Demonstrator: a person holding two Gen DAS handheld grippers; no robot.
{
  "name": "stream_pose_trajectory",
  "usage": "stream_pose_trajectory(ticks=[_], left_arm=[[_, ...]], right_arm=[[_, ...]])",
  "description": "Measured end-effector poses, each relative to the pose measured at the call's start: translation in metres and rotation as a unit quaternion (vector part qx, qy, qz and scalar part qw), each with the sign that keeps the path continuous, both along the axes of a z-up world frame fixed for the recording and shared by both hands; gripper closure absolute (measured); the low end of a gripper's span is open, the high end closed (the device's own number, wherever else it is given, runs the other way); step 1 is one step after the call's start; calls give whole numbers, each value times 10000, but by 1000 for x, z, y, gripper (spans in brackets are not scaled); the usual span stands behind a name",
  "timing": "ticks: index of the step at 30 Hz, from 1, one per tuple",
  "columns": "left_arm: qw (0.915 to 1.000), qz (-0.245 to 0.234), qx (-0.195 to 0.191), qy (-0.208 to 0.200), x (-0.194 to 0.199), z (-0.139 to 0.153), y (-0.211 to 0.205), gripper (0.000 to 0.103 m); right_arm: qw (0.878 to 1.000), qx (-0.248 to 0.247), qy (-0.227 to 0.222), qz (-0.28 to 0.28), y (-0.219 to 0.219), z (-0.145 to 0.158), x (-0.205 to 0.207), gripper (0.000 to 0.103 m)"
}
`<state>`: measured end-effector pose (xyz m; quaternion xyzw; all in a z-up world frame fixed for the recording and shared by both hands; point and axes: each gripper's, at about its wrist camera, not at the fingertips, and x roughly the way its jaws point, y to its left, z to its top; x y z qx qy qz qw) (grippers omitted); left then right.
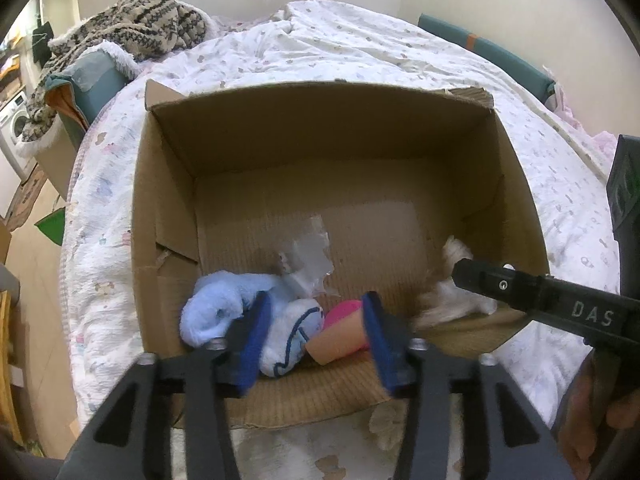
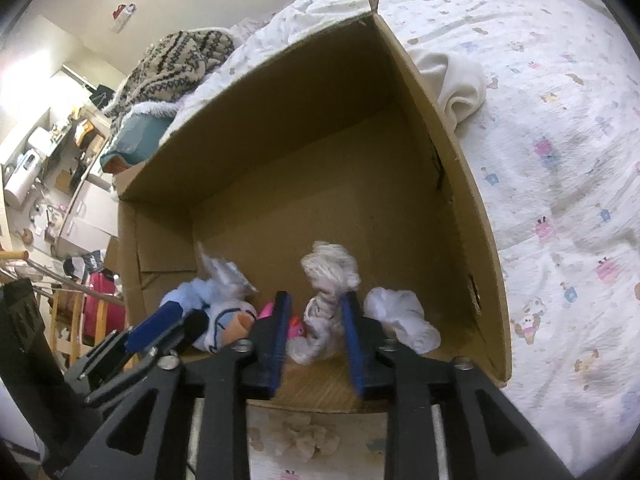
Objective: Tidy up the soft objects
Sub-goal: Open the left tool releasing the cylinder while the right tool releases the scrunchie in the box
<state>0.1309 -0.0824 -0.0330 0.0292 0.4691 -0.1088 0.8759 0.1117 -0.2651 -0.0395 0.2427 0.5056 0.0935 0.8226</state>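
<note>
Everything I am sorting sits in or beside the open cardboard box (image 1: 168, 184) on my bed quilt (image 1: 360, 52). My left wrist view alone shows the box's near left corner clearly: a light blue plush (image 1: 212, 304) lies against the left wall, a white sock with blue trim (image 1: 292, 340) is just right of it, and a pink and tan soft toy (image 1: 340, 336) touches that sock, with a torn patch of clear tape (image 1: 308, 256) on the box floor behind them. The same view catches my right gripper (image 1: 472, 276) only from the side, reaching over the box's right wall. My right wrist view alone shows the box's right side: a twisted white rope toy (image 2: 328, 280) stands near the front middle, a crumpled white cloth (image 2: 404, 316) lies by the right wall, and a cream garment (image 2: 452, 80) rests on the quilt outside the box against that wall. My left gripper (image 1: 316, 340) hangs spread wide over the sock and the pink toy, and I cannot tell whether its pads touch them. My right gripper's pads stand parted either side of the rope toy's lower twist, the right pad close against it, with a gap at the left.
</note>
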Motion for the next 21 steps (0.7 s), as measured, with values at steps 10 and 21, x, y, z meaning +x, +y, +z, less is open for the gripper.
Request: stream_pose_trajectory(ticks=[10,21], left_arm=[[9999,52,-7,-96,-2,7,1,42],[9996,209,-8,-208,-12,19,9,38]], right_arm=[[9996,-147,-213,-109,-2,9,-2,32],[9991,-120,-208,-348,-14,13,-9,32]])
